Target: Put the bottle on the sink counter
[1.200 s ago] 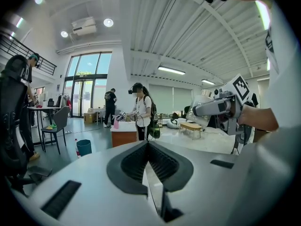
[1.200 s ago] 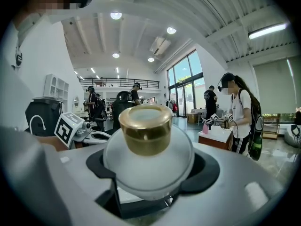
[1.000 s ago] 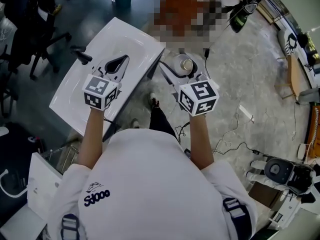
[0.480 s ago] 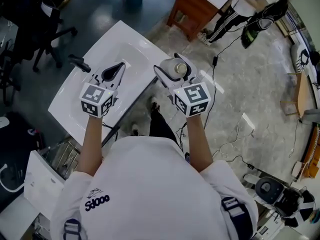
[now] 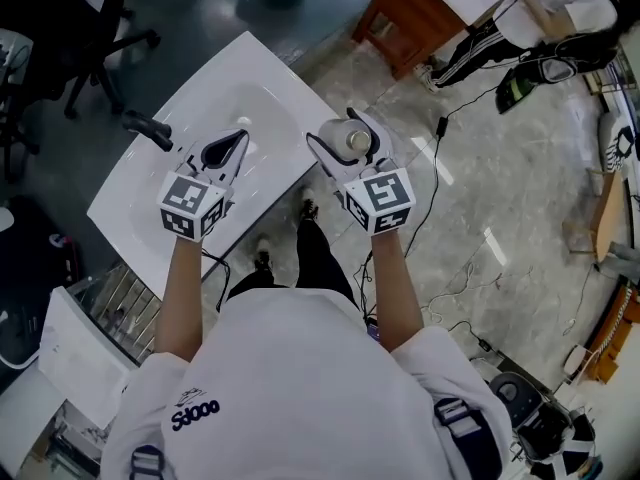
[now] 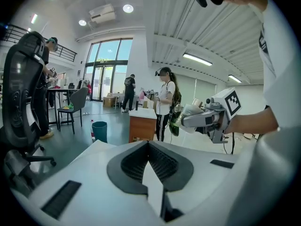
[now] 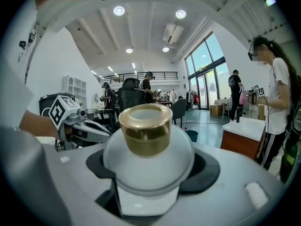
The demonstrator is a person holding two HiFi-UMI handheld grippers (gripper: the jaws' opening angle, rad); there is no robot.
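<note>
Two grippers held out ahead
The left gripper [image 5: 238, 138] had its jaws together, empty; the right gripper [image 5: 340, 133] beside it was clamped around the bottle [image 5: 355, 140].

Bright daylight, fisheye-warped edges

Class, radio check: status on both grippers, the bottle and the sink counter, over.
Left gripper shut, empty. Right gripper shut on bottle, beside the sink counter, not down. Tap at its far edge, off the path.
</note>
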